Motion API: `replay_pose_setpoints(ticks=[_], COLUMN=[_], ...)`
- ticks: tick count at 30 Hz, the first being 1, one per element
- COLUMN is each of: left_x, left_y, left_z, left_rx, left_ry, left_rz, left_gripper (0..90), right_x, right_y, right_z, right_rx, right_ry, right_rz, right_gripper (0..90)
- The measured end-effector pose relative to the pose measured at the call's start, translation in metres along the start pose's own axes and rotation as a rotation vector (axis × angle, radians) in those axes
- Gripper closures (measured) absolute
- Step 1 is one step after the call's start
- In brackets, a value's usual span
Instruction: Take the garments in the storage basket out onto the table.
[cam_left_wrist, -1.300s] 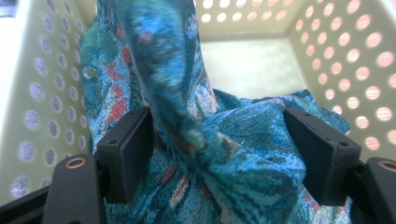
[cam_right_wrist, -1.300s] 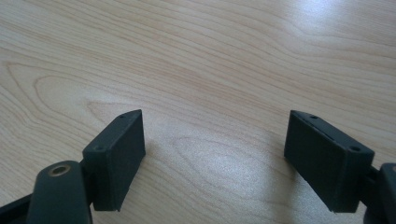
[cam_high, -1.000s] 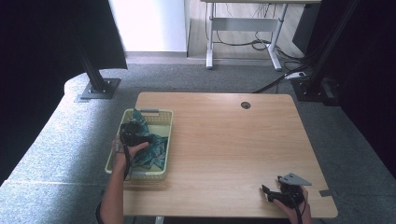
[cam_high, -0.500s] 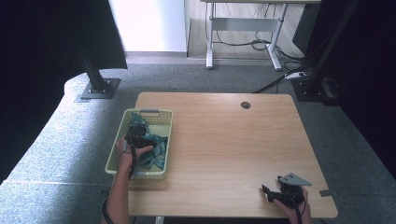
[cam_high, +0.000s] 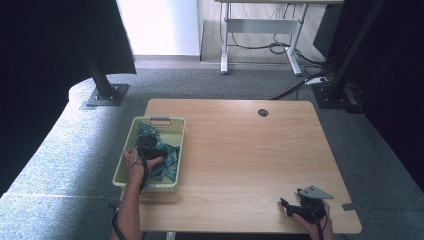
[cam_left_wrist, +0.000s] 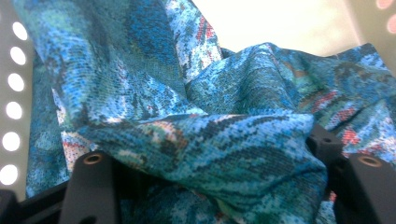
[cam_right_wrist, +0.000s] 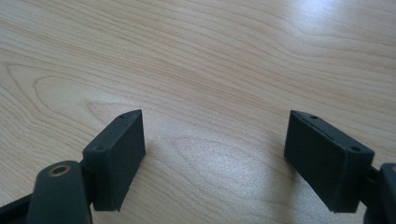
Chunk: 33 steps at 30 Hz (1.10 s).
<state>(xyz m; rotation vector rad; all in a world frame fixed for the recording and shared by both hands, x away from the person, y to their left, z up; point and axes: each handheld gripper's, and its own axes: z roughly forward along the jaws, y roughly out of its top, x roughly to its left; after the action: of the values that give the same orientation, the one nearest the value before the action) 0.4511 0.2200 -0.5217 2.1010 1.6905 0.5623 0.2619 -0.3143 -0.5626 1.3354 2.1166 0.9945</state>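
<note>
Blue patterned cloth (cam_left_wrist: 196, 140) bunches between the closing jaws of the left gripper (cam_high: 146, 150), which is reaching into the basket (cam_high: 131, 131); right gripper (cam_right_wrist: 212, 158) rests open.

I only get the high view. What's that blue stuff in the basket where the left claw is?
Observer: A crumpled patterned cloth, blue-green with small red and white flecks.
Operator: Did the left claw grab it?
Observer: The left claw has just been closing its jaws around a fold of the cloth. They are wide apart, and I can't see them pinching it.
Operator: What about the right claw?
Observer: The right claw is open with nothing between its jaws, low over the bare wooden table.
</note>
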Motion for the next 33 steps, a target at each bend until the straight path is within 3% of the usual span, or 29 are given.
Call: replay_pose_setpoints(ticks=[2, 6, 12, 17, 25, 29, 33], left_x=[-0.002, -0.001, -0.003, -0.009, -0.006, -0.004, -0.001], left_y=[0.001, 0.0, 0.001, 0.003, 0.005, 0.005, 0.005], left_z=[0.0, 0.0, -0.001, -0.002, -0.007, -0.011, -0.02], left_rx=[-0.005, -0.018, -0.029, -0.013, 0.006, -0.016, -0.076], left_ry=[0.005, -0.019, -0.031, -0.025, -0.088, -0.1, -0.138], left_rz=[0.023, 0.007, 0.028, 0.045, 0.025, 0.03, -0.016], left_gripper=[36.9, 41.4, 59.8, 68.6, 72.6, 72.9, 73.1], right_x=[0.0, 0.0, 0.0, -0.001, -0.001, -0.001, -0.001], right_y=[0.0, 0.0, 0.001, 0.001, 0.0, 0.0, 0.001], right_z=[0.0, 0.0, 0.0, 0.0, 0.0, 0.0, 0.0], right_rx=[0.0, 0.002, 0.003, 0.003, 0.003, 0.003, 0.006], right_ry=[0.001, 0.003, 0.004, 0.005, 0.007, 0.008, 0.004], right_rz=[0.0, -0.002, -0.003, -0.003, -0.007, -0.007, -0.003], right_gripper=[19.5, 19.5, 19.5, 19.5, 19.5, 19.5, 19.5])
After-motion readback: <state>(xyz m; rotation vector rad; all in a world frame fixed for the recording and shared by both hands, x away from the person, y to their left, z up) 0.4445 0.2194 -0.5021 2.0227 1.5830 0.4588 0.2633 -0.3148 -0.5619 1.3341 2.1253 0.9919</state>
